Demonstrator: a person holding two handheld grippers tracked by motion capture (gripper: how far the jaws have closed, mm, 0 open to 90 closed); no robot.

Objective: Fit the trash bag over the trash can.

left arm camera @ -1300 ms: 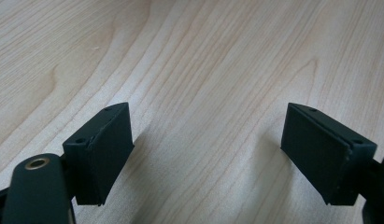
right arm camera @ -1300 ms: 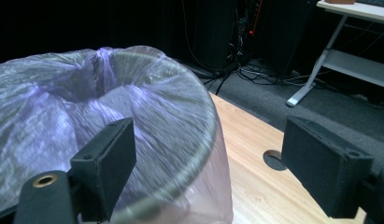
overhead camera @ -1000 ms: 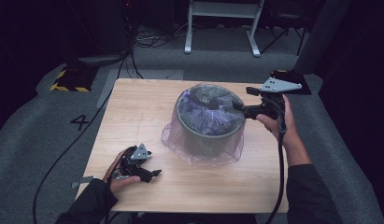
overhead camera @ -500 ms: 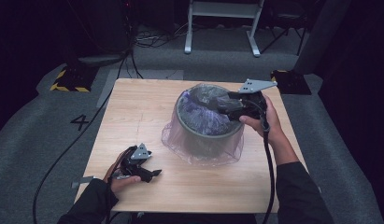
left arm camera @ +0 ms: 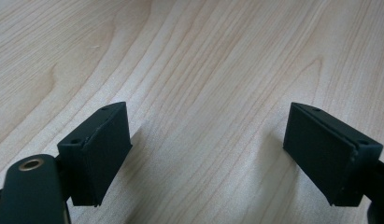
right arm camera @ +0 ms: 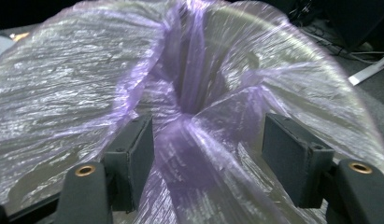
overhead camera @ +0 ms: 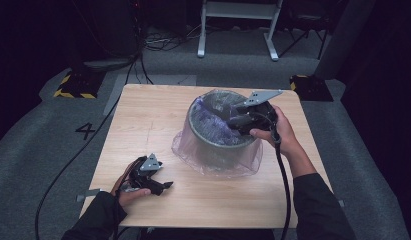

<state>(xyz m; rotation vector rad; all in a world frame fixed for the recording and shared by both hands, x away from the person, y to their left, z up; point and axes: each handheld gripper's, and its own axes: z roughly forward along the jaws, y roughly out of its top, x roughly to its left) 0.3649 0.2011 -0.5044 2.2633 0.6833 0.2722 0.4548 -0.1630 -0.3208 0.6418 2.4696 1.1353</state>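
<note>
A round grey bin [overhead camera: 218, 142] stands on the wooden table [overhead camera: 153, 120], and a thin purple plastic bag [overhead camera: 213, 162] is draped over it and spreads around its base. My right gripper [overhead camera: 233, 120] hovers over the bin's right side and points into its mouth. In the right gripper view a bunched fold of the bag [right arm camera: 185, 140] rises between the jaws of the right gripper [right arm camera: 208, 158]. These have just been closing; the left pad touches the fold and the right pad stands apart. My left gripper [overhead camera: 163, 186] rests open on the table's front left, with bare wood between its jaws in the left gripper view [left arm camera: 208, 154].
Black-and-yellow striped blocks lie on the grey floor at left [overhead camera: 73, 86] and right [overhead camera: 310, 87] behind the table. A white stand's legs [overhead camera: 238, 30] and cables are farther back. A "4" [overhead camera: 85, 131] is marked on the floor left of the table.
My right gripper has moved left from the bin's right rim to over its mouth and sunk slightly toward the bag. The left gripper has not moved.
</note>
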